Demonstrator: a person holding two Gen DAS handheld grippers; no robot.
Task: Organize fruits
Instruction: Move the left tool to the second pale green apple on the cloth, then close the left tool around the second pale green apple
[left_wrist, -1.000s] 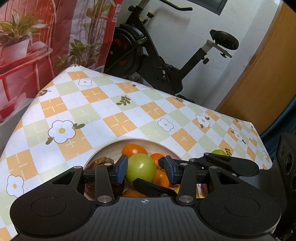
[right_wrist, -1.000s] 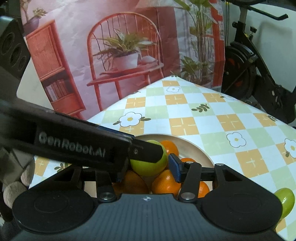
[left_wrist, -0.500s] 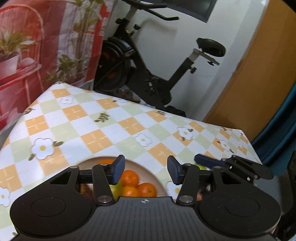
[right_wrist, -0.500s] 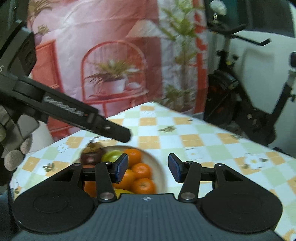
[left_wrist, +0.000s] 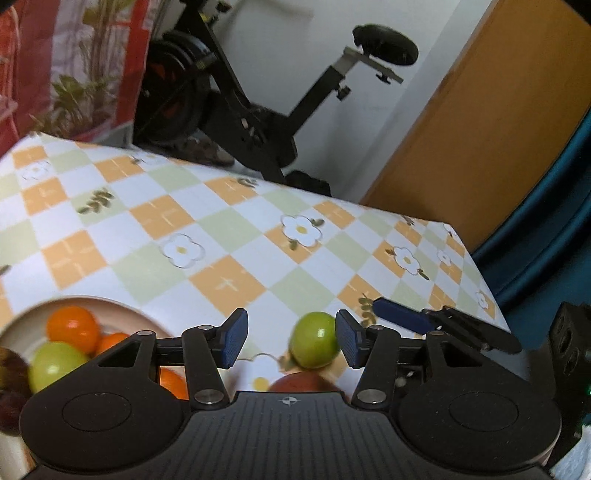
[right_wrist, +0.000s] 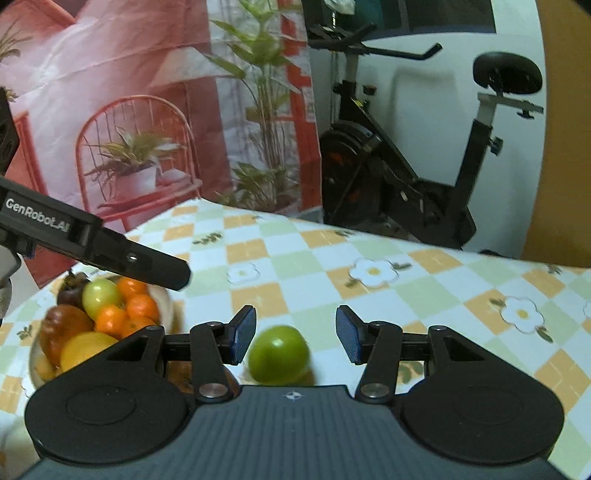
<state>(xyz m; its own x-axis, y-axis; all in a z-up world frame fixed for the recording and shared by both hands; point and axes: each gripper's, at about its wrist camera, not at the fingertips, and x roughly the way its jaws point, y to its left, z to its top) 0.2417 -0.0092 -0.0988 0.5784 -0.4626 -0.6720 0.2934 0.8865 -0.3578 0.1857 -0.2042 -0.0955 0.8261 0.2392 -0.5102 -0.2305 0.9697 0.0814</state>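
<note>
A green fruit lies loose on the checked tablecloth, low between the open fingers of my right gripper, nearer the left one. It also shows in the left wrist view, beside the right finger of my open, empty left gripper. A reddish fruit lies just below it there. A beige bowl at the left holds oranges, a green fruit, a dark mangosteen, a brown fruit and a yellow one. The bowl's rim shows lower left in the left wrist view.
The table has a flowered orange, green and white cloth and ends at the far and right edges. An exercise bike stands behind it. A printed red backdrop hangs at the back left. The left gripper's arm crosses above the bowl.
Both grippers have lifted away from the bowl and swung right toward the loose green fruit. The left gripper has let go of the green fruit, which now sits in the bowl.
</note>
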